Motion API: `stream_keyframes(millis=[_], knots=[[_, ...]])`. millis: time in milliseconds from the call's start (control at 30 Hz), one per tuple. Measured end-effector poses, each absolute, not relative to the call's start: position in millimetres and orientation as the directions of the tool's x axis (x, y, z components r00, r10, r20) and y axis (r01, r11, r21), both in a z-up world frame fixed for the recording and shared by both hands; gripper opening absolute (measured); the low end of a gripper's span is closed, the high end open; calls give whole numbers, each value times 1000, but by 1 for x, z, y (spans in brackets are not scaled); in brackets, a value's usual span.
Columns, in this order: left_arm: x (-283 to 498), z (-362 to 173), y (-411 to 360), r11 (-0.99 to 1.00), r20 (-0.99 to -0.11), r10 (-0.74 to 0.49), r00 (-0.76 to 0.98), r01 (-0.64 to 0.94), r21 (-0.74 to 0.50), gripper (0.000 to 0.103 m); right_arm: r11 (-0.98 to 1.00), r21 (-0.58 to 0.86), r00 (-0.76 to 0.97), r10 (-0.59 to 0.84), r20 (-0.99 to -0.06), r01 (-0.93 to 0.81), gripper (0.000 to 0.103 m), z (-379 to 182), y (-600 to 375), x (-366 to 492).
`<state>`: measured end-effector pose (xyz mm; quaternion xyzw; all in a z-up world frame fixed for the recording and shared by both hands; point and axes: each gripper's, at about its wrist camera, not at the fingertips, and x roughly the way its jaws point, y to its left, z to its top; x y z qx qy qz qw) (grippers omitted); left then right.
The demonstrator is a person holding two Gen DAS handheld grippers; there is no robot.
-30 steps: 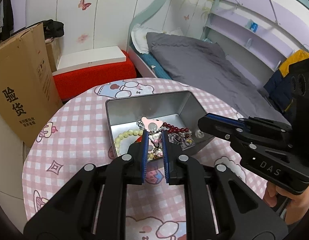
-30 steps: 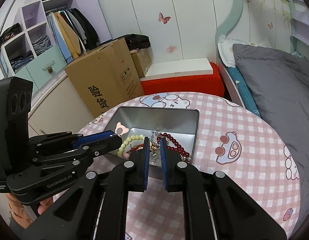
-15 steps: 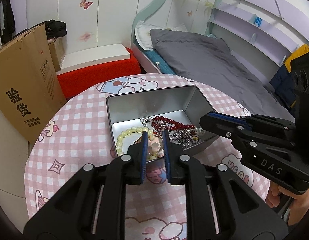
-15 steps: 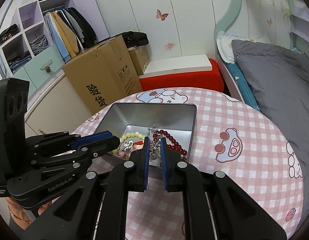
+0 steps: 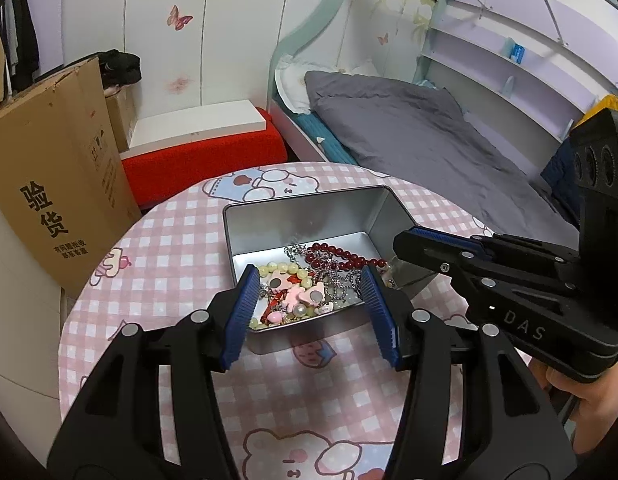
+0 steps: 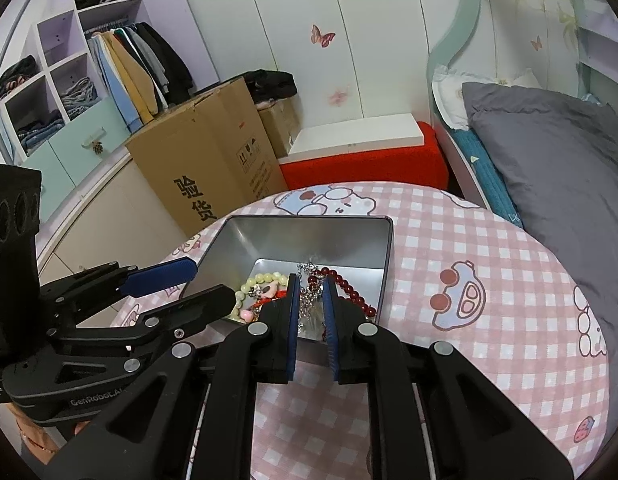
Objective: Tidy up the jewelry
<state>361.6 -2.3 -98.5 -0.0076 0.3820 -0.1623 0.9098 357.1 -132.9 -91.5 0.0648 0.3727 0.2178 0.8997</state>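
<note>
Jewelry [image 5: 309, 280] piled in the tin [image 5: 305, 220] mid-frame, left gripper [image 5: 311, 312] opening with nothing between, right gripper [image 6: 312, 312] nearly closed, holding nothing

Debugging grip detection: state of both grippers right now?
Left gripper: jaws opening, nothing held, above the tin.
Right gripper: nearly closed, whether it grips the silver chain cannot be told.

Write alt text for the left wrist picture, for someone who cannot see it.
An open metal tin of tangled jewelry, with red beads and pale beads, sits on a round pink-checked table. The left gripper hovers over it, fingers opening with nothing gripped. The right gripper reaches in beside the tin; a bed lies behind.
</note>
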Motion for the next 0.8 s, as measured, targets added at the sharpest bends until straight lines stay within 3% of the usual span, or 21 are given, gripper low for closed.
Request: stream_keyframes(millis=[100, 200, 233, 367, 600, 800], knots=[[356, -95, -3, 955, -685, -274, 675, 275, -111, 60, 894, 291, 641, 448, -623, -342, 15, -88, -135, 354], [348, -89, -1, 963, -669, -246, 702, 258, -84, 64, 898, 293, 662, 440, -607, -328, 38, -81, -141, 348], [345, -86, 0, 964, -662, -241, 709, 253, -80, 65, 903, 284, 673, 429, -603, -322, 42, -77, -142, 344], [324, -71, 8, 976, -615, -198, 763, 215, -47, 70, 911, 262, 704, 413, -578, -320, 50, -61, -146, 328], [258, -39, 19, 989, -499, -114, 859, 146, 25, 88, 930, 184, 772, 367, -519, -319, 68, -27, -144, 268], [189, -13, 27, 993, -398, -85, 913, 109, 39, 91, 947, 94, 832, 316, -456, -308, 79, -8, -132, 201]])
